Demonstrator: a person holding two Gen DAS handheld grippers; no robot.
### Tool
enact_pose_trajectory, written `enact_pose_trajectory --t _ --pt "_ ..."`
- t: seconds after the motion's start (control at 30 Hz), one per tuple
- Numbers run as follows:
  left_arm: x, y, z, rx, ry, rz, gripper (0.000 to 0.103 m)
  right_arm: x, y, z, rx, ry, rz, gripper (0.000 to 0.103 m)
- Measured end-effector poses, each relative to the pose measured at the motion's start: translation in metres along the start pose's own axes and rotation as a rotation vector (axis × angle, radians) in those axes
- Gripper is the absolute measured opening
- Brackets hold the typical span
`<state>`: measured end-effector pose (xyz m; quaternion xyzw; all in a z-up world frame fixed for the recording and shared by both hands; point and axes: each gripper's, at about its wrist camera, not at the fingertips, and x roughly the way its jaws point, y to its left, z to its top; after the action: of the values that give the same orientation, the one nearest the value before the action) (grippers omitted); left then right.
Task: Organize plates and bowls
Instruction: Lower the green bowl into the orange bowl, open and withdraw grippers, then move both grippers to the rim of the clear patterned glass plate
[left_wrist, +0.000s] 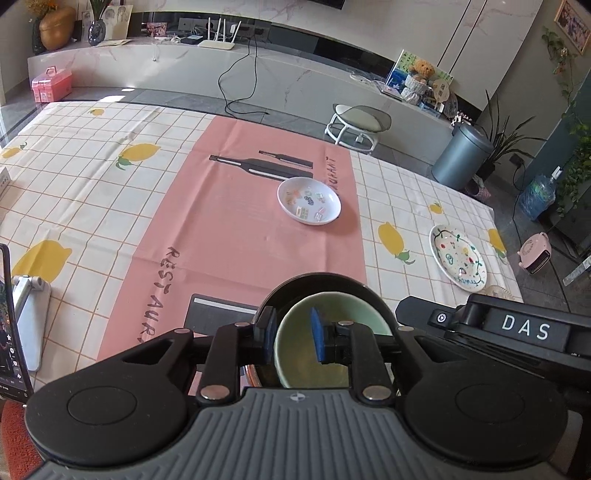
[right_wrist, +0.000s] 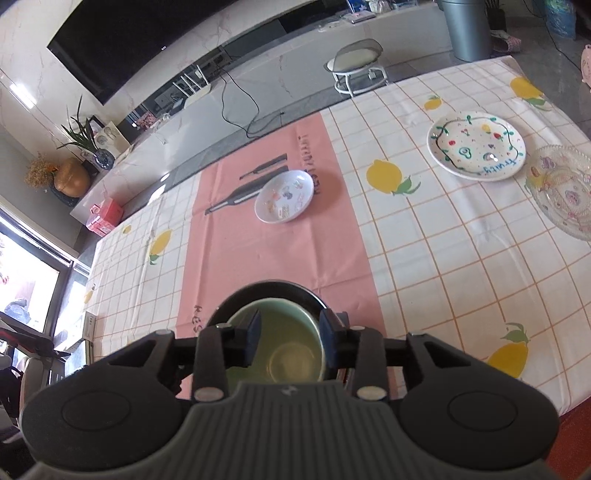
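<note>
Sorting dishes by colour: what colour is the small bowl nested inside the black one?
Pale mint green bowl, clearest in the right wrist view.

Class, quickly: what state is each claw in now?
Left claw: open, astride the rim of the green bowl.
Right claw: open, astride the same rim.

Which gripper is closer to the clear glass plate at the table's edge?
Right. The right gripper straddles the green bowl's right rim, the side toward the glass plate; the left gripper straddles its left rim, farther away.

pale green bowl (left_wrist: 332, 314) | black bowl (left_wrist: 321, 280) | pink runner (left_wrist: 236, 236) | lemon-print checked tablecloth (left_wrist: 92, 177)
</note>
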<state>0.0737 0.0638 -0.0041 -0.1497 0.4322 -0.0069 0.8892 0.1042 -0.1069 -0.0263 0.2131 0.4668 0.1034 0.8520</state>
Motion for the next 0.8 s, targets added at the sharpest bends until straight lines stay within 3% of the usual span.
enact_pose_trajectory --t 0.13,0.37,0.8 --pt "-0.012 -0.008 0.002 0.002 -0.047 -0.058 0.030 -0.015 -0.001 0.003 -0.010 -0.055 0.018 0.040" --pt "-0.024 -0.030 0.003 0.009 -0.109 -0.157 0.031 -0.036 -0.023 0.006 0.006 -0.136 -0.002 0.040" --pt "0.004 -0.112 -0.011 0.141 -0.069 -0.269 0.031 -0.069 -0.110 0.012 0.124 -0.271 -0.123 0.040"
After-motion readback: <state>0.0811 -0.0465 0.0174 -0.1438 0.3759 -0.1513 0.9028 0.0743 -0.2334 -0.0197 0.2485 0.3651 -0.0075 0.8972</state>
